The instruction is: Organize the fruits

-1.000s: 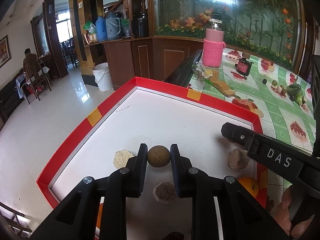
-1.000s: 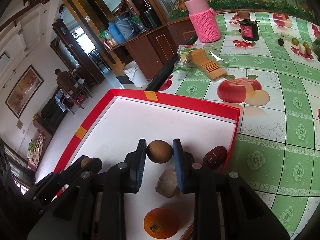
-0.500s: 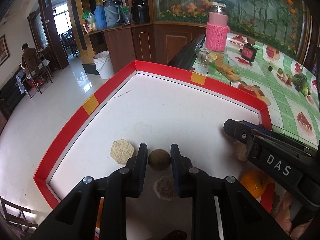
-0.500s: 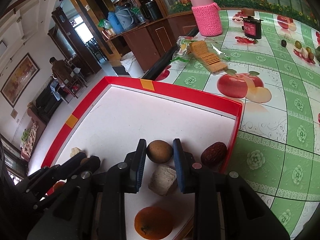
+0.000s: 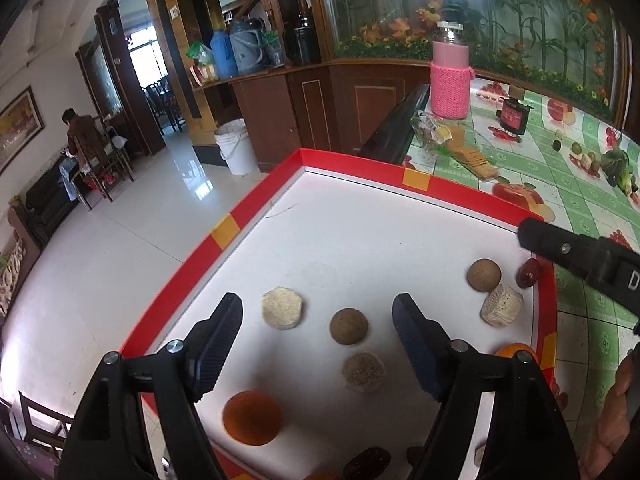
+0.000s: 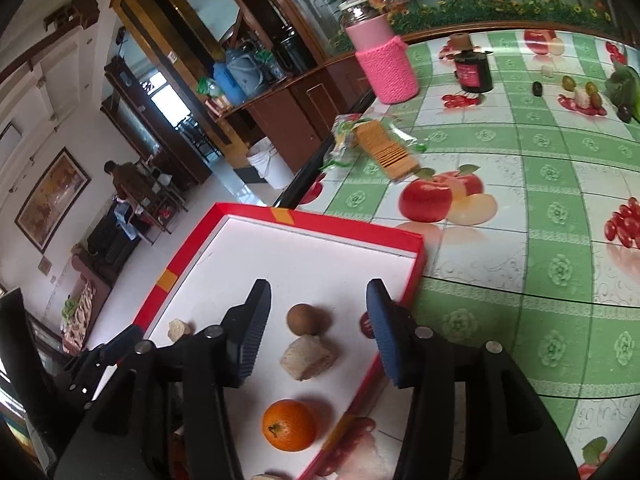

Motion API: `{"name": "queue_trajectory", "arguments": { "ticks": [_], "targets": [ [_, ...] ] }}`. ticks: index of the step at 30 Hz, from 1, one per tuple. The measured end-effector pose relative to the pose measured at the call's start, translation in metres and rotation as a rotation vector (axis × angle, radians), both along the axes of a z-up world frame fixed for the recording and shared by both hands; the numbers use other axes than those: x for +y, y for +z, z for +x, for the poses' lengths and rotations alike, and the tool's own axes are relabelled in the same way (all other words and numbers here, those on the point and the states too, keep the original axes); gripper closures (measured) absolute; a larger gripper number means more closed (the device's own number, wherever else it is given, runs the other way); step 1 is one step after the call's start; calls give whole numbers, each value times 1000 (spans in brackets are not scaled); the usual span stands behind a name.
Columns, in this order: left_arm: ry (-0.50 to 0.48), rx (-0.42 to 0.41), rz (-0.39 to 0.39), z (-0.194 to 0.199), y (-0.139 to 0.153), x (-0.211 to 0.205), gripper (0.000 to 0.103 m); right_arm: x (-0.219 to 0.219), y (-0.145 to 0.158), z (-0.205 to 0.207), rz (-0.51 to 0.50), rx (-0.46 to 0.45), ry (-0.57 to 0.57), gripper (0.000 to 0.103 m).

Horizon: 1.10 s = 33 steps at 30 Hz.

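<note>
A white tray with a red rim (image 5: 224, 232) (image 6: 320, 224) holds the fruits. In the left wrist view my left gripper (image 5: 318, 312) stands open, and a brown round fruit (image 5: 349, 326) lies on the tray between and just beyond its fingers. Near it are a beige disc (image 5: 282, 307), a speckled disc (image 5: 363, 372) and an orange (image 5: 252, 418). My right gripper (image 6: 317, 296) is open too, above a second brown round fruit (image 6: 309, 319) that rests beside a pale chunk (image 6: 307, 362) and an orange (image 6: 289, 425). A red date (image 6: 365, 324) is half hidden behind its right finger.
The tray sits at the edge of a table with a green fruit-print cloth (image 6: 520, 184). On the cloth stand a pink-sleeved bottle (image 6: 384, 64), a dark jar (image 6: 474, 70) and a cracker pack (image 6: 384, 148). A person (image 5: 82, 132) sits far off at the left.
Both grippers went from shut on a brown round fruit to wide open. Each fruit now lies free on the tray, and both grippers have drawn back a little.
</note>
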State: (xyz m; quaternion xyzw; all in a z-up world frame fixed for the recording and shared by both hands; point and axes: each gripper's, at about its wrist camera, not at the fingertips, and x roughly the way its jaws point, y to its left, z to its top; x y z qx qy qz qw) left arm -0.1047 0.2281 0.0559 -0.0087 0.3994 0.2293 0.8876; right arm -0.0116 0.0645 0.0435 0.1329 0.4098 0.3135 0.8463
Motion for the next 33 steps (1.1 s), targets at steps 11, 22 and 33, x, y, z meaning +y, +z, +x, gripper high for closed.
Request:
{"name": "queue_trajectory", "arguments": {
  "ticks": [11, 22, 33],
  "targets": [
    [-12, -7, 23, -26, 2, -3, 19, -47, 23, -40, -127, -249, -182, 29],
    [-44, -185, -3, -67, 34, -1, 1, -99, 55, -111, 44, -428, -312, 0],
    [-40, -271, 17, -93, 55, 2, 0, -60, 67, -157, 2, -547, -99, 0]
  ]
}}
